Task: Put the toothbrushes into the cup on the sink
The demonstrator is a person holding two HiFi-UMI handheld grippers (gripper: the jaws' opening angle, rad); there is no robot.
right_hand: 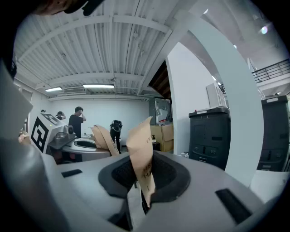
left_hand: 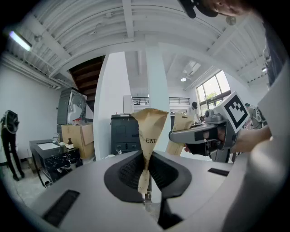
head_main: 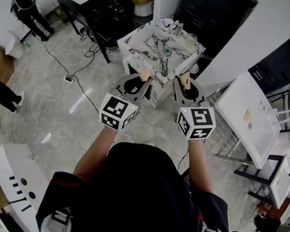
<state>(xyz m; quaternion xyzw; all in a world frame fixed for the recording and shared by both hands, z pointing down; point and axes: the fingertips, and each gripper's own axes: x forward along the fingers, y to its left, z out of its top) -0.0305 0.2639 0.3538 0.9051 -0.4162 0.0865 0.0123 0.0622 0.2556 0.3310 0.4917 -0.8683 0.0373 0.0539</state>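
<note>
Left paper packet [left_hand: 151, 127]: brown and printed, standing upright between the jaws of your left gripper [head_main: 144, 76]. Contents not visible.
Right paper packet [right_hand: 139, 147]: brown and printed, tilted slightly in your right gripper [head_main: 185, 81].
Left jaws: nearly together, pinching the packet's lower end.
Right jaws: nearly together, clamped on the packet's lower part.
Grippers: you hold them side by side, apart.
Sink [head_main: 131, 44]: marbled, just beyond both tips and below them.
Cup [head_main: 191, 39]: on the sink's far right corner, past your right gripper.
</note>
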